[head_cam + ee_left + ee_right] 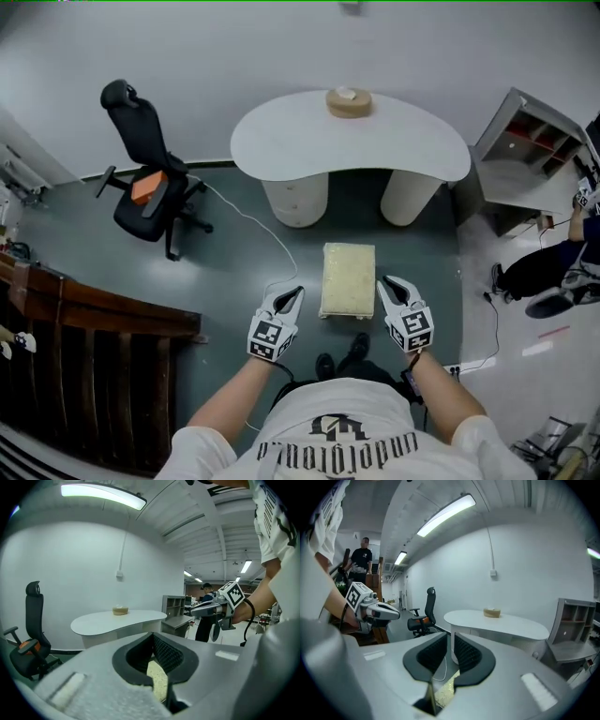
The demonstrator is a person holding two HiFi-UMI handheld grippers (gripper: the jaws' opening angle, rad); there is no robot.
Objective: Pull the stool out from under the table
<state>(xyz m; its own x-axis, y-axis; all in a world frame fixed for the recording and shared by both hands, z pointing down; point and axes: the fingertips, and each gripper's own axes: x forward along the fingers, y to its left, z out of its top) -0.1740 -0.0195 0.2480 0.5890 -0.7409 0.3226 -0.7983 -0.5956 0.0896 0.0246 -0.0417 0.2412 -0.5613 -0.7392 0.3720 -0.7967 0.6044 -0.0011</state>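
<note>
Grey-green flooring fills the middle of the room, bounded by a white wall at the far side. A white kidney-shaped tabletop (281,141) stands on two round pedestals and carries a round tan roll (349,101) near its far edge.

The stool (348,279), with a pale yellow rectangular seat, stands on the floor in front of the tabletop's inner curve. It is fully out from under the top and apart from both pedestals.

The left tool (296,292) is held in the air to the left of the stool. Its jaws are pressed together with nothing gripped.

The right tool (386,283) is held to the right of the stool. Its jaws are almost together, with a narrow slit between the pads and nothing in it.

A black office chair (150,178) stands well to the left, and a grey shelf unit (534,141) to the right.
</note>
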